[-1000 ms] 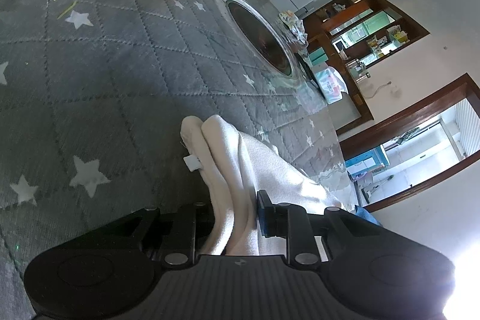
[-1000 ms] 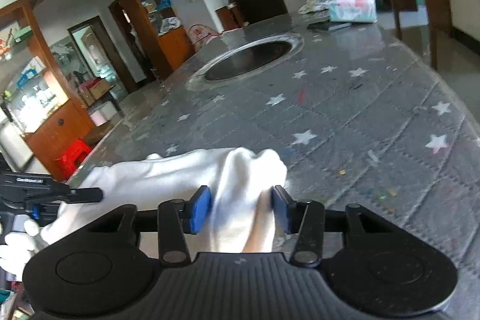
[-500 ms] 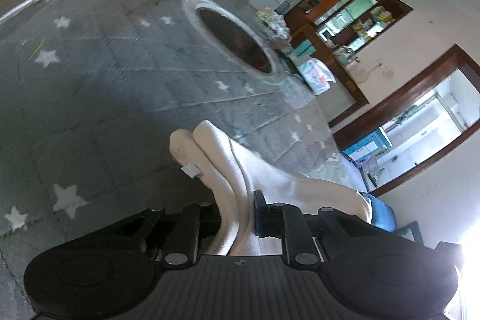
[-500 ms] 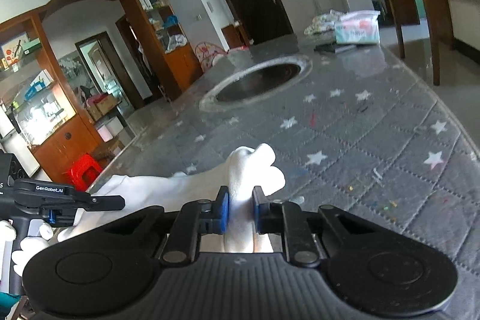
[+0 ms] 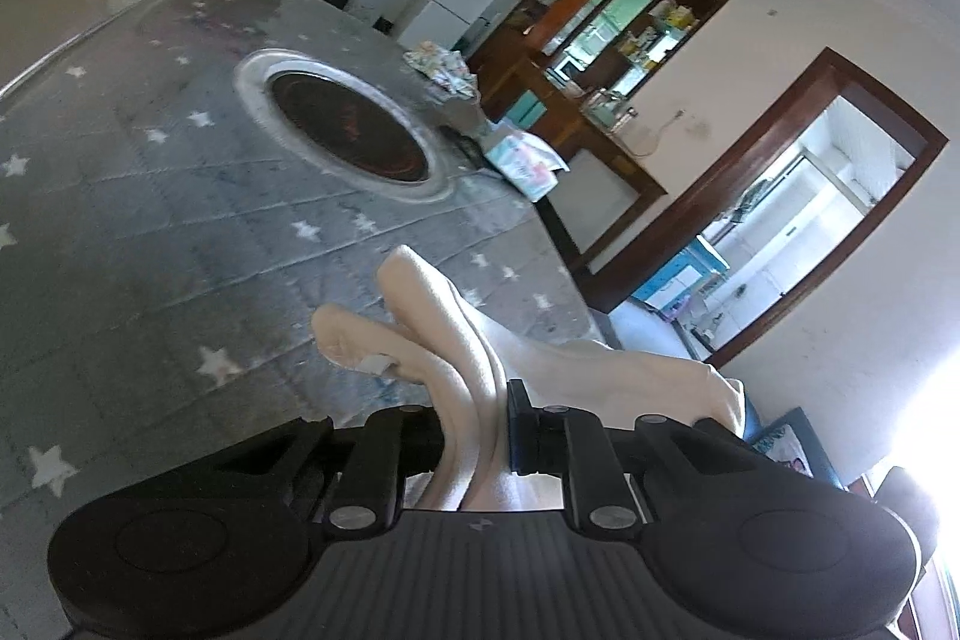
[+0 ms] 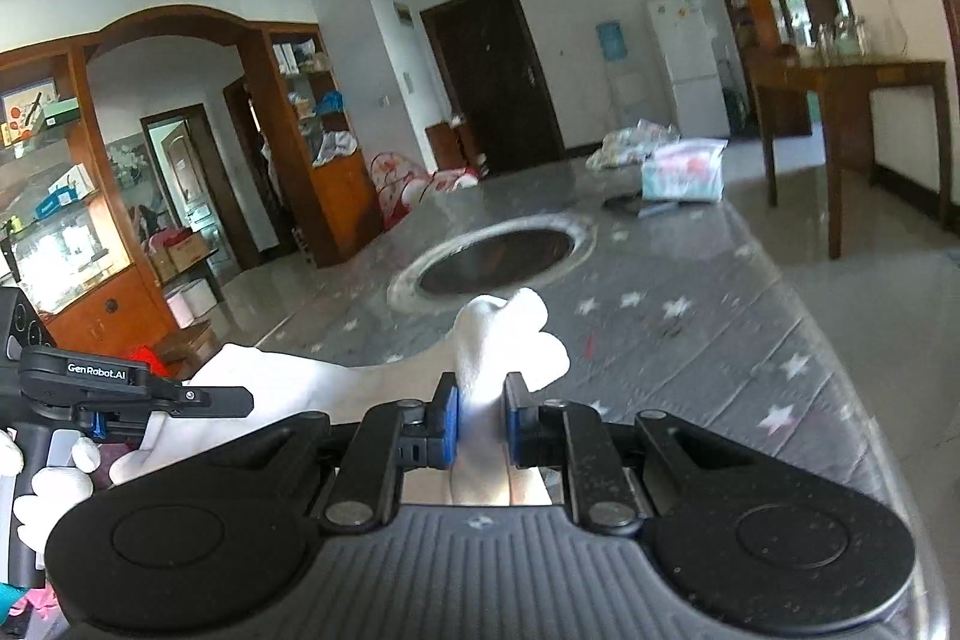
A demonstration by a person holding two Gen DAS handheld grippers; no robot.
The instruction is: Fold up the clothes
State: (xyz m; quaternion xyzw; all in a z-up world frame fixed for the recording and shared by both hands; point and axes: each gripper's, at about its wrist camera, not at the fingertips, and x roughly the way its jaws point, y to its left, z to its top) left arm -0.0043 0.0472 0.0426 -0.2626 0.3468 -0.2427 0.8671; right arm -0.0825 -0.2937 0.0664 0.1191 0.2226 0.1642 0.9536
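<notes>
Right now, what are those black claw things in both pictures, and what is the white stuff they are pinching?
They are grabbing tools, not a robot: a person holds one in each hand, and each carries a camera looking out along its two fingers. One picture comes from the left gripper, the other from the right gripper. The right view also shows the left tool from the side, held in a white-gloved hand. Both are shut on a white garment, each on a different bunched part. Below is a grey table cover with stars and a round hole.

soft white cloth garment (image 5: 462,340), quilted matt tablecloth (image 5: 150,232)
</notes>
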